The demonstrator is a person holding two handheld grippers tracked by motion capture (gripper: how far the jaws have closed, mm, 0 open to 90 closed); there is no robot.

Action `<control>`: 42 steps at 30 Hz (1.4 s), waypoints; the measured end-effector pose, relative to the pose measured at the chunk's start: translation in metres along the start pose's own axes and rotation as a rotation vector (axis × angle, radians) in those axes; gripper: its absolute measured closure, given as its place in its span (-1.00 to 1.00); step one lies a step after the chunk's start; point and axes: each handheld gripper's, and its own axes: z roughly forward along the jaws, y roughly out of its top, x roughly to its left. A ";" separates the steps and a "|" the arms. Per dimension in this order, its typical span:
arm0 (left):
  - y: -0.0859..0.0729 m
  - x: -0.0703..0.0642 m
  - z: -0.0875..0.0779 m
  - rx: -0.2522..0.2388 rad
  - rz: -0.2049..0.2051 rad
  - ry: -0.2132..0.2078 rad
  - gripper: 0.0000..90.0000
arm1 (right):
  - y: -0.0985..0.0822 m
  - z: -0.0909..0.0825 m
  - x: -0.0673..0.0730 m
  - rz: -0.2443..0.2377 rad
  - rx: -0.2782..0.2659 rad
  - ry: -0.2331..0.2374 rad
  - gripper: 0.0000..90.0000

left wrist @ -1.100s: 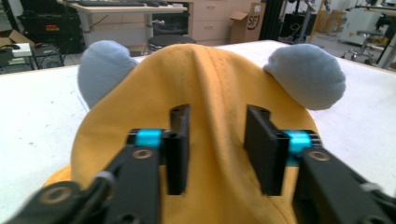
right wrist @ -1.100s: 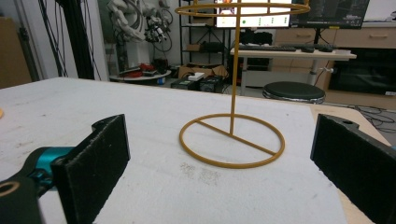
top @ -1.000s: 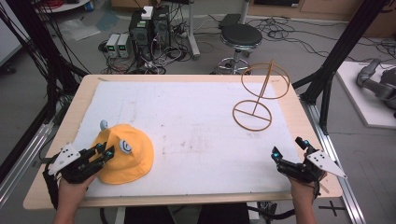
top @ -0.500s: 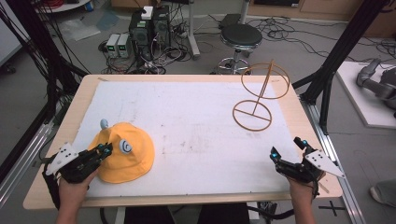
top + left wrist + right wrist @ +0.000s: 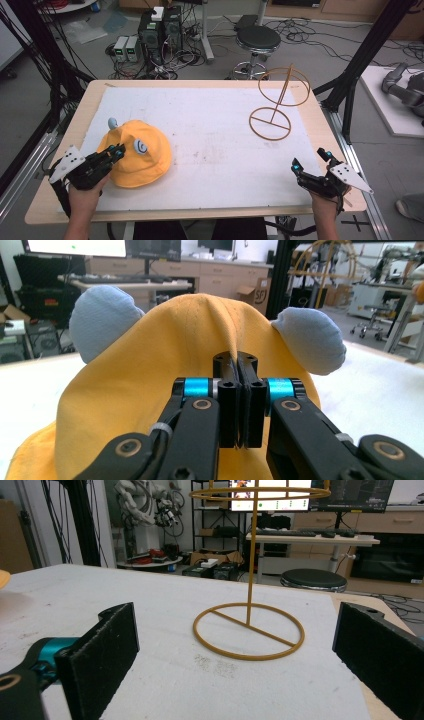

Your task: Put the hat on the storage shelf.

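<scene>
A yellow hat (image 5: 134, 159) with two pale blue ears lies at the table's front left. My left gripper (image 5: 116, 151) is shut on a fold of its fabric; in the left gripper view the jaws pinch the yellow hat (image 5: 150, 390) between the two ears (image 5: 102, 322). A gold wire hat stand (image 5: 272, 116), a ring base with a post and a top ring, stands at the right. My right gripper (image 5: 310, 160) rests open at the front right edge; in the right gripper view its jaws frame the hat stand (image 5: 248, 630) from a distance, my right gripper (image 5: 235, 665) holding nothing.
A white mat (image 5: 215, 135) covers the wooden table (image 5: 70, 135). Beyond the table stand a black stool (image 5: 259, 39), computer boxes (image 5: 161, 25) and cables on the floor. Black frame posts (image 5: 360, 60) flank the table.
The left gripper has lifted the pinched part of the hat slightly and shifted a little toward the centre. The right gripper has barely moved.
</scene>
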 end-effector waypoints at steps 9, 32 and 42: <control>0.031 -0.021 0.026 -0.076 0.011 -0.040 0.95 | 0.001 -0.002 0.003 -0.007 -0.005 0.003 -0.91; 0.102 -0.065 0.108 -0.160 0.011 -0.122 0.95 | -0.002 0.001 0.005 -0.016 0.008 0.010 -0.91; 0.136 -0.085 0.142 -0.202 0.010 -0.144 0.95 | -0.001 -0.001 0.006 -0.014 0.000 0.010 -0.91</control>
